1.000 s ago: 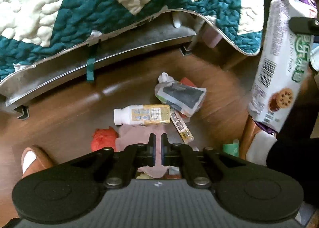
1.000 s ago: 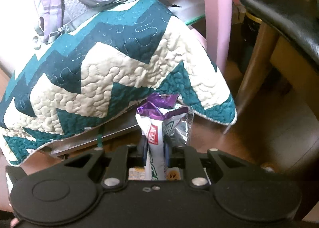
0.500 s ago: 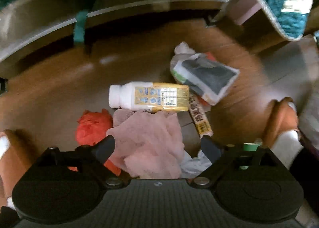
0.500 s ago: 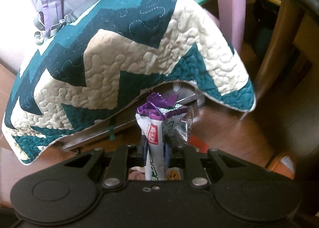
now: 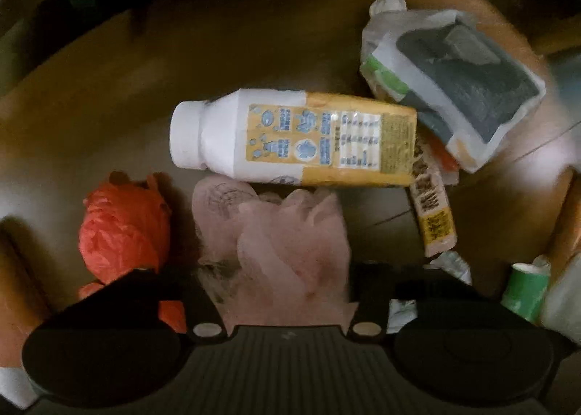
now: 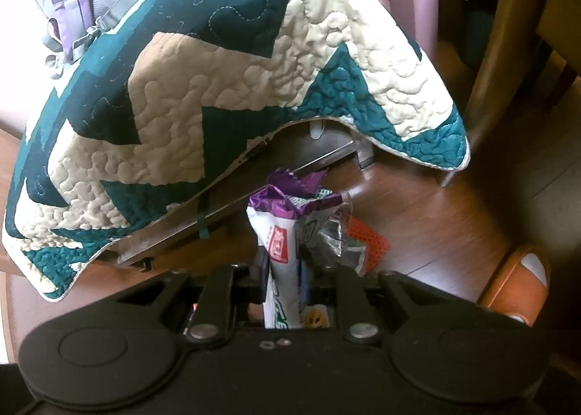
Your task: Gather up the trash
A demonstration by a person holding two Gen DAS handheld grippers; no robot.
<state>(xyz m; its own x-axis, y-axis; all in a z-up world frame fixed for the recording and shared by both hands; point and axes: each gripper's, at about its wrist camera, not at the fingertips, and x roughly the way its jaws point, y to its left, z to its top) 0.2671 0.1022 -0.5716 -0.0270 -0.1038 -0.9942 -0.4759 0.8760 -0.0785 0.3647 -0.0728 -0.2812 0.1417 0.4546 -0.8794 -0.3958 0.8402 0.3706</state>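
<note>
1. Leftmost of all, well left of the bottle (image 5: pixel 294 138), a crumpled red plastic bag (image 5: pixel 123 226) is seen on the wooden floor (image 5: pixel 109 88), apart from the bottle's cap end.
2. Just below the bottle, touching its lower side, a wad of pink tissue (image 5: pixel 283 248) is noted. The left gripper (image 5: pixel 279 287) is set over it, pointing straight down. Its jaws have just been closing and the wad lies between them. The fingers are dark and blurred, so it cannot be told whether the tissue is already pinched or merely straddled. The wad is judged to be the next piece of trash, being the nearest and softest.
3. The bottle itself lies on its side, cap to the left, yellow label up.
4. Right of the bottle's base, a long snack-stick wrapper (image 5: pixel 432 211) is seen running downward, and above it a crumpled white bag (image 5: pixel 454 88) with dark contents touches the bottle's upper right corner.
5. Further right and low, a green paper cup (image 5: pixel 523 291) is partly visible.
6. In the right wrist view, the right gripper (image 6: pixel 283 280) is held pinched on a white biscuit packet (image 6: pixel 279 251) with a purple torn top, kept upright above the floor, presumably so collected trash stays in hand while the other gripper works. A quilt (image 6: pixel 218 88) hangs behind it.
</note>
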